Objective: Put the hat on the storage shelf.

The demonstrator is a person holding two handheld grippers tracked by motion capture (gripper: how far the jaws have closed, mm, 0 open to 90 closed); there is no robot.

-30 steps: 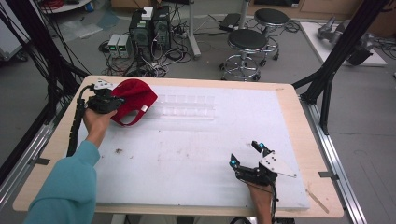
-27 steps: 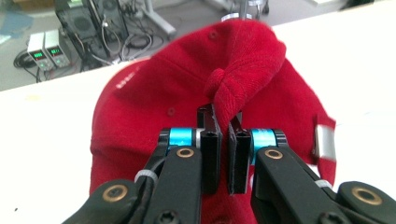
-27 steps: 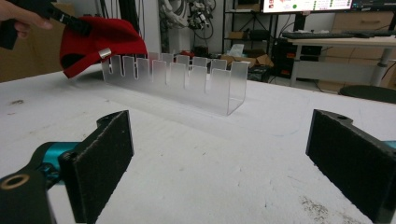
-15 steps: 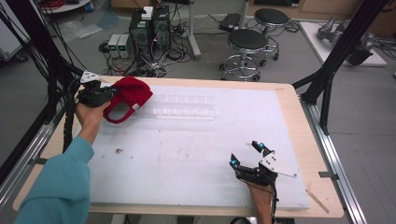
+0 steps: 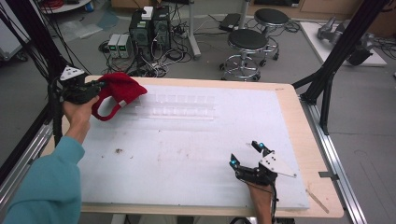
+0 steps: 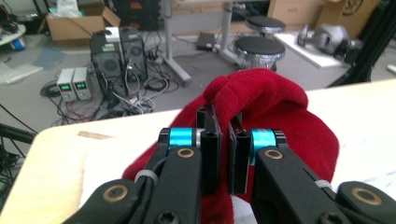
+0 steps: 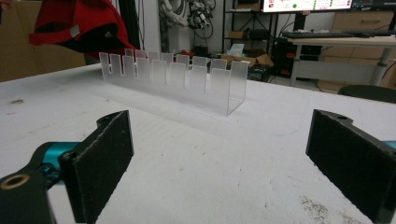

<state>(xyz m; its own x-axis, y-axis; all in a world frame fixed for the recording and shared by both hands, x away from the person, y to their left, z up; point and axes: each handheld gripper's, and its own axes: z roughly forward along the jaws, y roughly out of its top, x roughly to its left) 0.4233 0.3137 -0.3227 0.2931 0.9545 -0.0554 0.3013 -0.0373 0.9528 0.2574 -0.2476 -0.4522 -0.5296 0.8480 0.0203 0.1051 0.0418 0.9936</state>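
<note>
In the high view, the left gripper (image 5: 100, 86) is raised over the far left corner of the white table (image 5: 187, 154), its jaws pinched on the fabric of a red cap (image 5: 119, 93) that hangs from them, lifted clear of the surface with its strap loop drooping below. Just to the right of the cap lies the clear slotted rack (image 5: 175, 106), a long acrylic piece set across the far half of the table; the cap's edge overlaps the rack's left end from above, though whether they touch cannot be told. The right gripper (image 5: 246, 154) rests near the front edge, well apart from both, jaws spread and holding nothing. In the left gripper view, the two black jaws are nearly together with a fold of the red cap (image 6: 266, 107) clamped between them; the cloth is a soft, ribbed-looking weave, bunched and crumpled above the jaws. In the right gripper view, the wide-open pads (image 7: 105, 158) frame bare table, the clear slotted rack (image 7: 177, 79) stands upright beyond them, and the red cap (image 7: 79, 23) hangs in the air past its far end, a small grey tag showing. By my judgement the pick-up is done; setting the cap down, perhaps on or beside the rack, is left.
</note>
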